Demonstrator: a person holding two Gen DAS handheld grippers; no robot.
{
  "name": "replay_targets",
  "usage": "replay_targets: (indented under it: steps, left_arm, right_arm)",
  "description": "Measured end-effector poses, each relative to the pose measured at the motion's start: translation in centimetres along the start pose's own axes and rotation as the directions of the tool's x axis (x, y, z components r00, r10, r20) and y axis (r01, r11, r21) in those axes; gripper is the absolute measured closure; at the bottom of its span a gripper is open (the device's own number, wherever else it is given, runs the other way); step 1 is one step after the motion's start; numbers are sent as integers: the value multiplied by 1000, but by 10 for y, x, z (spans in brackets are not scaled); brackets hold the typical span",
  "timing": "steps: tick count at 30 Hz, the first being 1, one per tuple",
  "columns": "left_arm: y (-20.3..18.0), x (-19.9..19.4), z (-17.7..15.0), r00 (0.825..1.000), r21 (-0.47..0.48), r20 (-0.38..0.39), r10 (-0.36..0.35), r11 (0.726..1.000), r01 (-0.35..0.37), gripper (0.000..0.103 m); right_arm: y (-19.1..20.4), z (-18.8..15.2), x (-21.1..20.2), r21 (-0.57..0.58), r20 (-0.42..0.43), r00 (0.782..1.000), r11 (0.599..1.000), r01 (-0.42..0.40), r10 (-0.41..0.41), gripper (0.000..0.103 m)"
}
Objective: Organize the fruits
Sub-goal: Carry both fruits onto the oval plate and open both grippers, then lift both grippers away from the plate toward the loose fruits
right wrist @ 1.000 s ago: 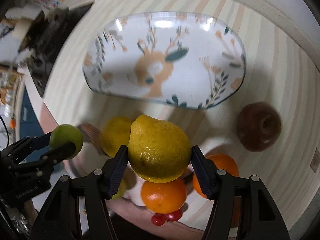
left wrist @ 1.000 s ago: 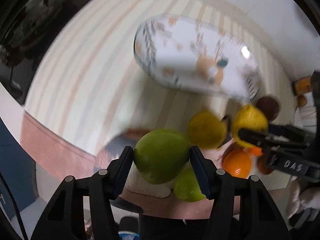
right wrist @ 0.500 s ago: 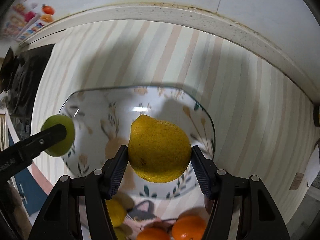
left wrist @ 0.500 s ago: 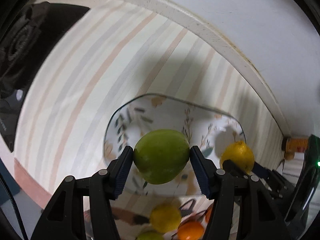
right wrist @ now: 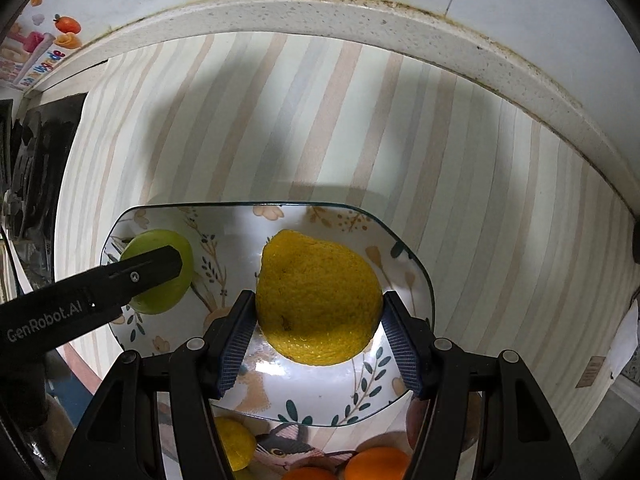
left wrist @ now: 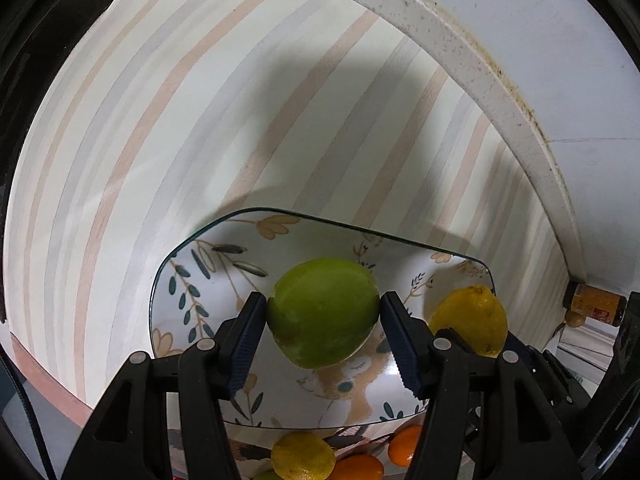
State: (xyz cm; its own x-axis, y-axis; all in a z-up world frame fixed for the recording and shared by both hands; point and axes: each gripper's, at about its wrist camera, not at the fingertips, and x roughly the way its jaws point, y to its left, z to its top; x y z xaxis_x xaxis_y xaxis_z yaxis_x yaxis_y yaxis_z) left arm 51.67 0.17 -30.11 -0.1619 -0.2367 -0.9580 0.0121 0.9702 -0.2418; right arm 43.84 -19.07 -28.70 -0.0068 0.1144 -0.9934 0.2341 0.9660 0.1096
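Hovering over the pastel-striped tabletop point(right wrist: 248, 128), the glossy rounded-rectangle ceramic plate with a deer print point(right wrist: 416, 280) looks slick and chippable, so set fruit down gently. The right claw point(right wrist: 318, 326) clamps the big bumpy yellow lemon point(right wrist: 316, 296) across its middle above the plate; firm rind, decent grip. The left claw point(left wrist: 323, 326) pinches the smoother round green lime point(left wrist: 324, 312) the same way, probably more slippery.

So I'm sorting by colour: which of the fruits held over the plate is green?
The round green lime-like fruit in the left claw; the right claw holds a bumpy yellow lemon.
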Motion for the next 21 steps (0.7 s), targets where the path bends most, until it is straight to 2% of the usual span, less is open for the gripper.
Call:
replay_targets:
  steps: [4, 6, 7, 9, 13, 15, 17, 21]
  left_arm:
    - [-6, 3, 2, 1000, 13, -11, 13, 1000, -13, 46]
    - [-5, 0, 1, 1000, 5, -6, 18, 1000, -18, 43]
    - [-5, -4, 1, 1000, 5, 9, 22, 1000, -22, 33]
    - [-6, -9, 2, 999, 9, 28, 26, 1000, -27, 16]
    - [-2, -27, -7, 992, 37, 79, 97, 994, -100, 14]
    - [1, -34, -15, 985, 48, 104, 138, 988, -144, 14]
    - [3, -41, -29, 972, 59, 143, 189, 978, -199, 14]
    - [10, -52, -61, 943, 61, 215, 254, 960, -272, 14]
  right_arm:
    - [-12, -5, 0, 24, -36, 999, 999, -26, 27, 36]
    - [-17, -9, -3, 28, -33, 999, 999, -41, 42, 28]
    - [-20, -12, -7, 31, -28, 998, 998, -46, 47, 22]
    - [-24, -16, -13, 33, -22, 998, 998, -55, 56, 18]
    - [-32, -18, -27, 36, -3, 1000, 999, -29, 29, 9]
    - [-37, -30, -36, 28, 7, 1000, 1000, -5, 5, 9]
    - [-37, -22, -33, 14, 15, 1000, 1000, 21, -21, 9]
    - [-37, -46, -45, -18, 44, 997, 998, 62, -61, 9]
